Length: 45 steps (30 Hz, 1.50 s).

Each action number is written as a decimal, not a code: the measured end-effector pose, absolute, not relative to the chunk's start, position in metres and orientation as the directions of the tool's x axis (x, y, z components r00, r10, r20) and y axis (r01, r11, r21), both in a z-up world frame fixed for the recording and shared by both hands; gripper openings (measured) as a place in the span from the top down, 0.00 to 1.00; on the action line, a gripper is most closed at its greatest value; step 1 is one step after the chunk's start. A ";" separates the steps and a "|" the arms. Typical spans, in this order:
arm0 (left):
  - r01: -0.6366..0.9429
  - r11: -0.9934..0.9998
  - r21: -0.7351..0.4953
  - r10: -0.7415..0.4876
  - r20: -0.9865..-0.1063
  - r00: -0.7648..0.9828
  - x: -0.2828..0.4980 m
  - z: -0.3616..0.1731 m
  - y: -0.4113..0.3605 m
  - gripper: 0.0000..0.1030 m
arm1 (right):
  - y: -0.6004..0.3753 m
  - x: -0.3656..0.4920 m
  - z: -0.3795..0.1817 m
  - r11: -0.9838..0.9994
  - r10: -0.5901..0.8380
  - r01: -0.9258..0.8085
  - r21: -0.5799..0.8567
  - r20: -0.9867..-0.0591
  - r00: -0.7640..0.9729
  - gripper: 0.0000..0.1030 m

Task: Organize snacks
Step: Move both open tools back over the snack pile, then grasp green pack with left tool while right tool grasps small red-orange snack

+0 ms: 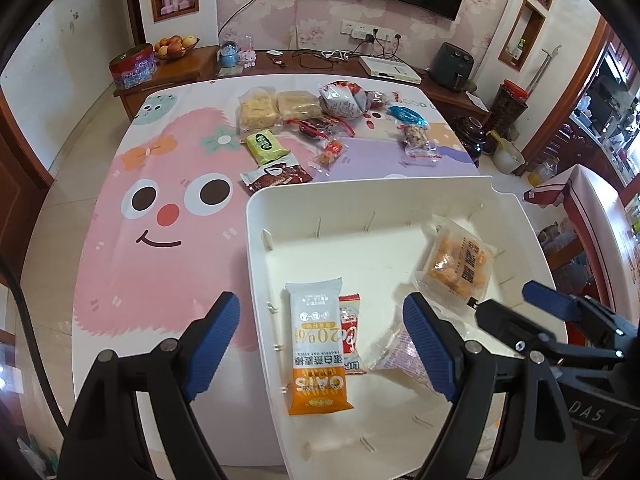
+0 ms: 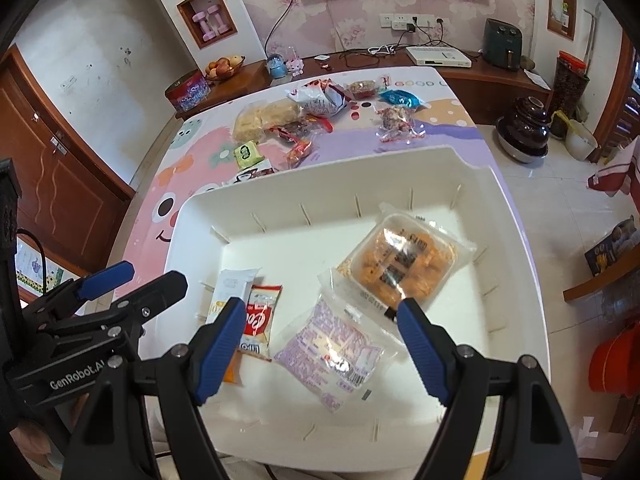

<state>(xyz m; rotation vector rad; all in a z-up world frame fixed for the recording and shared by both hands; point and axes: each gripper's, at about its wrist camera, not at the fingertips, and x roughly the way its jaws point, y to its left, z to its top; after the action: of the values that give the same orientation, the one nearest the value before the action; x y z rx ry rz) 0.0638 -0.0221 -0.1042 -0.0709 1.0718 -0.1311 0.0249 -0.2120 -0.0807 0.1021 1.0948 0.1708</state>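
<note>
White bin [image 2: 516, 240] holds oat bar [image 1: 316, 344], purple packet [image 2: 332, 356], orange snack pack [image 2: 404, 268].

Bare floor shows in the white bin [image 2: 200, 216] along its far wall; four packets occupy the near half. The tablecloth [image 1: 132, 264] left of the bin lies unobstructed. Loose snacks [image 1: 304, 120] crowd the table's far end.

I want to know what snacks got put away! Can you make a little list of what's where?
bin: white plastic bin on the cartoon-face tablecloth
in bin: orange-and-white oat bar; red-and-white packet; purple-print clear bag; clear pack of orange puffs
still outside: green wrapper, blue wrapper, others
left gripper: open, empty
right gripper: open, empty
</note>
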 end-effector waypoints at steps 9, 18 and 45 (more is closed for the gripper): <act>-0.021 0.960 -0.278 -0.237 -0.852 0.467 0.091 -0.094 0.016 0.19 | -0.201 0.066 -0.042 0.987 0.145 -0.135 0.088 -0.855 0.498 0.24; -0.062 0.982 -0.179 -0.109 -0.801 0.588 0.137 -0.030 0.052 0.19 | -0.177 0.125 0.025 0.975 0.177 -0.215 0.062 -0.802 0.571 0.36; -0.134 0.984 -0.122 -0.071 -0.940 0.334 0.342 -0.176 0.058 0.15 | -0.143 0.297 -0.156 0.974 0.225 -0.032 0.223 -0.960 0.165 0.53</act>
<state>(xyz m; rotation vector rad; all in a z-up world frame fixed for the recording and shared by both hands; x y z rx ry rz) 0.3425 0.0584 -0.1761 -0.1895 1.2321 0.0412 0.2974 -0.1433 -0.1558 0.1644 1.3954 0.1846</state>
